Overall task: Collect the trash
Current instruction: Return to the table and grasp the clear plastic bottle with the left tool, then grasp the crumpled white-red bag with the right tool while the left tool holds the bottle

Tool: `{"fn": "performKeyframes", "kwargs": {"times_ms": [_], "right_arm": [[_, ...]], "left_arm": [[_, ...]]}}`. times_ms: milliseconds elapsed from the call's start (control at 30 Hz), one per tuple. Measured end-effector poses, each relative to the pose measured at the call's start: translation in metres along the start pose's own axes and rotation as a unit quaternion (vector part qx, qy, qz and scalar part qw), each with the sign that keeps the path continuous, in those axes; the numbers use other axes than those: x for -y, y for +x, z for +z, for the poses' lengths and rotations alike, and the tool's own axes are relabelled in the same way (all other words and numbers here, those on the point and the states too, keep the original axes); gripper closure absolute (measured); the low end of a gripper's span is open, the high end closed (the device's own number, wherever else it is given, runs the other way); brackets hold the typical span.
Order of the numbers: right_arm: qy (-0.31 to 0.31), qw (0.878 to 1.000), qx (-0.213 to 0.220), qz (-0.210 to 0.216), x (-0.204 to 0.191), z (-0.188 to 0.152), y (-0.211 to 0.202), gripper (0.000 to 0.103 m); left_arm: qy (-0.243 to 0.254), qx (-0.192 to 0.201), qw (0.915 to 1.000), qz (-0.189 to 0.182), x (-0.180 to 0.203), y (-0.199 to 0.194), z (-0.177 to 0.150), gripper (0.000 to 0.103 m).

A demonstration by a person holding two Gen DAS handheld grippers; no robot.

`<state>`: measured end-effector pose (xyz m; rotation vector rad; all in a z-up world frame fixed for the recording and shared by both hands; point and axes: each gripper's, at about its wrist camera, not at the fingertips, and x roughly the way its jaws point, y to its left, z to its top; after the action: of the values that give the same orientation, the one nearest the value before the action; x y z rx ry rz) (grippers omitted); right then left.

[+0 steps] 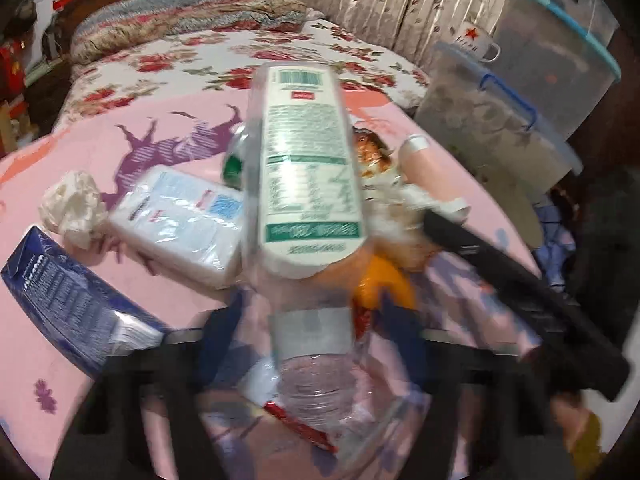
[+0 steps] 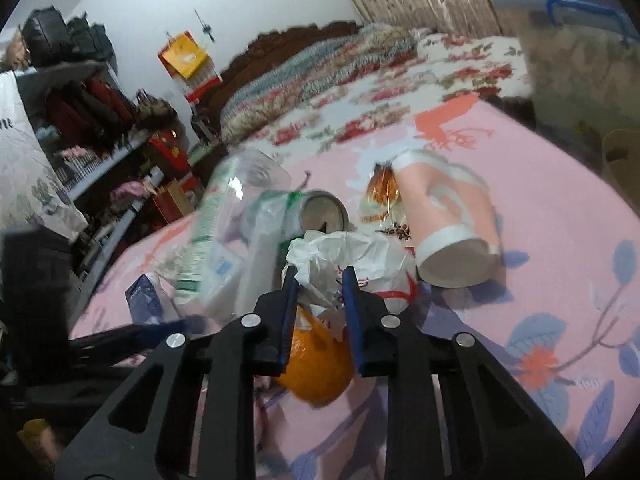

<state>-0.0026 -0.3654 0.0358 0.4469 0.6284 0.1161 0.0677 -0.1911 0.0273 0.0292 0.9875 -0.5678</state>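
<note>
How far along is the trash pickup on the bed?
Nothing looks cleared yet. In hand: the left tool holds a clear plastic bottle; the right tool pinches a crumpled white plastic bag above an orange. Left: pink paper cup, can, tissue pack, blue carton, crumpled tissue.

A bed carries everything, spread with a pink sheet [image 2: 560, 220] printed with blue leaves, and beyond it a floral cover [image 1: 192, 60] and a striped pillow [image 1: 180, 16]. On the pink sheet lie a pink paper cup [image 2: 448, 216] on its side, a crumpled white plastic bag [image 2: 352, 256], an orange [image 2: 316, 364], a tin can [image 2: 320, 212] and a snack wrapper [image 2: 380, 192]. Further left lie a white tissue pack [image 1: 180, 220], a dark blue carton [image 1: 72, 300] and a crumpled tissue [image 1: 72, 204].
</note>
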Motion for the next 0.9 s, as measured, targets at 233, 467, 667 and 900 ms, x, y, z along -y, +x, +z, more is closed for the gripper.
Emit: {"fn": "performKeyframes", "kwargs": {"times_ms": [233,467,667,900], "right_arm": [[-0.023,0.997,0.077,0.014,-0.020,-0.016,-0.070,0.078],[-0.007,0.999,0.029,-0.030,-0.009,-0.049,-0.079,0.078],[-0.010,0.999,0.003,-0.051,-0.008,-0.069,-0.076,0.078],[-0.015,0.998,-0.005,-0.054,-0.009,-0.075,-0.071,0.078]], "left_arm": [[-0.013,0.057,0.9977,-0.036,-0.016,-0.057,-0.020,0.063],[0.038,0.063,0.9961,-0.048,-0.007,-0.100,-0.066,0.064],[0.045,0.038,0.9976,-0.037,-0.017,-0.101,-0.102,0.063],[0.028,0.044,0.9986,-0.009,-0.020,-0.093,-0.103,0.014]]}}
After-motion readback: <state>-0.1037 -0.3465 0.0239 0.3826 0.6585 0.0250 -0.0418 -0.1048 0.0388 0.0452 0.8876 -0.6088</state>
